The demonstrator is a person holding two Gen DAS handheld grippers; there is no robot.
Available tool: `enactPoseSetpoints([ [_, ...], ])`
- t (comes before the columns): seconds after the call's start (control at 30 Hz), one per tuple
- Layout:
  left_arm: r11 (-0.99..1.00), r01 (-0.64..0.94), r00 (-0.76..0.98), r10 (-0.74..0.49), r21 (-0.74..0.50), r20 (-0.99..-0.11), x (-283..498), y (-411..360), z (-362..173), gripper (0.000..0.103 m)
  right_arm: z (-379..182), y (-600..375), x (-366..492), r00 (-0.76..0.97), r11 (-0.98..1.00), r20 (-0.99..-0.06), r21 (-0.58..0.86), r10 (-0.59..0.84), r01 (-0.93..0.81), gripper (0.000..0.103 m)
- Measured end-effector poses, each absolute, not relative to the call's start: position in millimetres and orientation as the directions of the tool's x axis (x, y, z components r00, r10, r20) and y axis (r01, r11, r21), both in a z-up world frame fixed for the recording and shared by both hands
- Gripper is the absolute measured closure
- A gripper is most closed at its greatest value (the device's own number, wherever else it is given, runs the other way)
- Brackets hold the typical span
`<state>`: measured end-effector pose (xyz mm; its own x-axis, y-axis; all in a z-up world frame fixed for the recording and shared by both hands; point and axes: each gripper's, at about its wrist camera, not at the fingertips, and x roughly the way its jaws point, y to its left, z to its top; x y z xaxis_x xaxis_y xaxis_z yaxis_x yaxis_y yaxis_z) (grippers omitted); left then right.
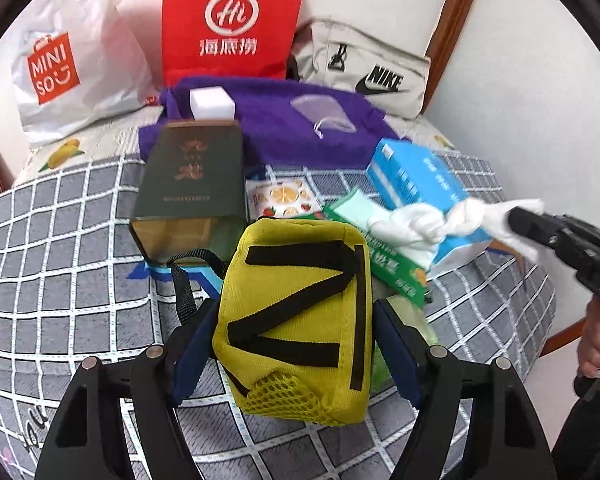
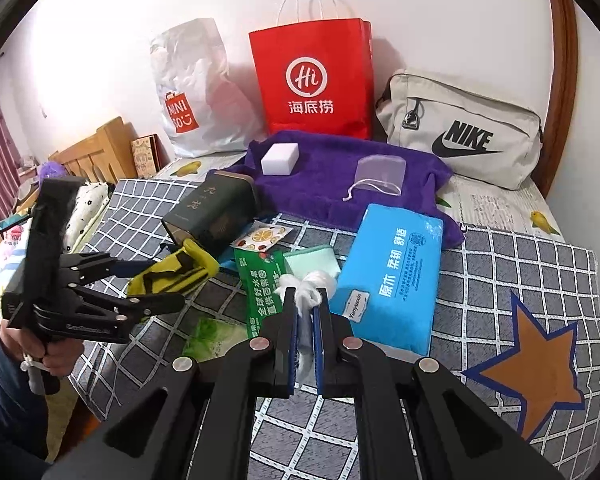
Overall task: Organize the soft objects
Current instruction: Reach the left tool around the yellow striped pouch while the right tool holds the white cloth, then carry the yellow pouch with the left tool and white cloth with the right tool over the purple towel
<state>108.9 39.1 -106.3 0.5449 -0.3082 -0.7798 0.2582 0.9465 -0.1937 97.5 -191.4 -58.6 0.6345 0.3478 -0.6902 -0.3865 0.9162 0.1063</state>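
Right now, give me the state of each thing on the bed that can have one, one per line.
Left hand-held gripper: closed on the yellow fabric pouch with black stripes.
Right hand-held gripper: shut on the knotted white cloth.
Dark green rectangular box: lying on its side.
Red paper bag: upright against the wall.
Purple towel: spread flat.
Blue tissue pack: lying flat.
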Motion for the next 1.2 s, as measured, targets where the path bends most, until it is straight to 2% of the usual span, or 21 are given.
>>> enactPoseSetpoints([
  [0.4, 0.928, 0.289, 0.569, -0.363, -0.234, -0.737, 92.4, 35.1, -73.9, 0.028, -43.8, -181.1, 99.2, 0.636, 0.904, -0.682, 0.092, 0.362, -0.417, 0.096],
  [1.2, 0.949, 0.217, 0.628, -0.315, -0.228, -0.711, 143.8, 52.5, -37.9, 0.028, -25.7, -190.3, 152.6, 0.639, 0.907, -0.67, 0.128, 0.377, -0.4, 0.096],
])
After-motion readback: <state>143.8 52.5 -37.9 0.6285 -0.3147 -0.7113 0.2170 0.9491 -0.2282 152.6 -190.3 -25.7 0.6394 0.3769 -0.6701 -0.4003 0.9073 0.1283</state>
